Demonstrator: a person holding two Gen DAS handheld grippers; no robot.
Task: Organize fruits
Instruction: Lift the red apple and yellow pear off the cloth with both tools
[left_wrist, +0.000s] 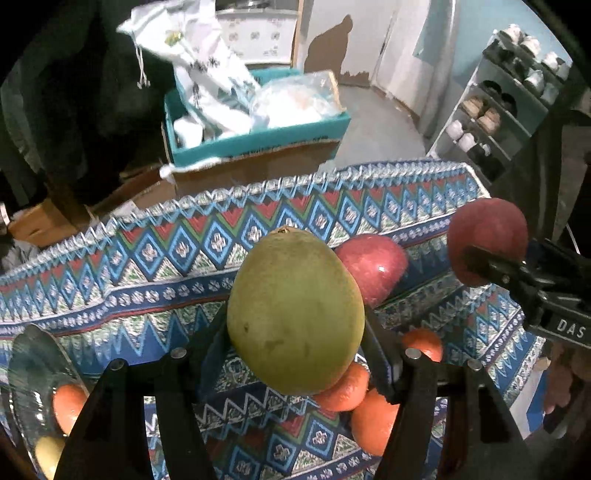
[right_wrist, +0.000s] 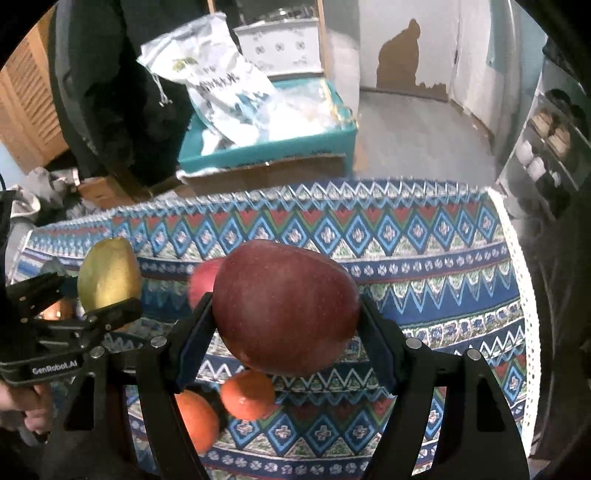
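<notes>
My left gripper (left_wrist: 295, 325) is shut on a green pear (left_wrist: 295, 314) and holds it above the patterned tablecloth (left_wrist: 147, 266). My right gripper (right_wrist: 286, 314) is shut on a red apple (right_wrist: 284, 306), also lifted; the apple shows at the right of the left wrist view (left_wrist: 487, 240). The pear shows at the left of the right wrist view (right_wrist: 109, 277). A second red apple (left_wrist: 373, 266) lies on the cloth behind the pear. Several oranges (left_wrist: 373, 421) lie on the cloth below the grippers (right_wrist: 247, 395). A glass bowl (left_wrist: 26, 373) at lower left holds an orange (left_wrist: 68, 406) and a yellowish fruit (left_wrist: 48, 454).
Beyond the table's far edge stands a teal box (left_wrist: 258, 140) with bags on a cardboard box. A shoe rack (left_wrist: 509, 103) stands at the right. The table's right edge (right_wrist: 517, 258) has a white lace trim.
</notes>
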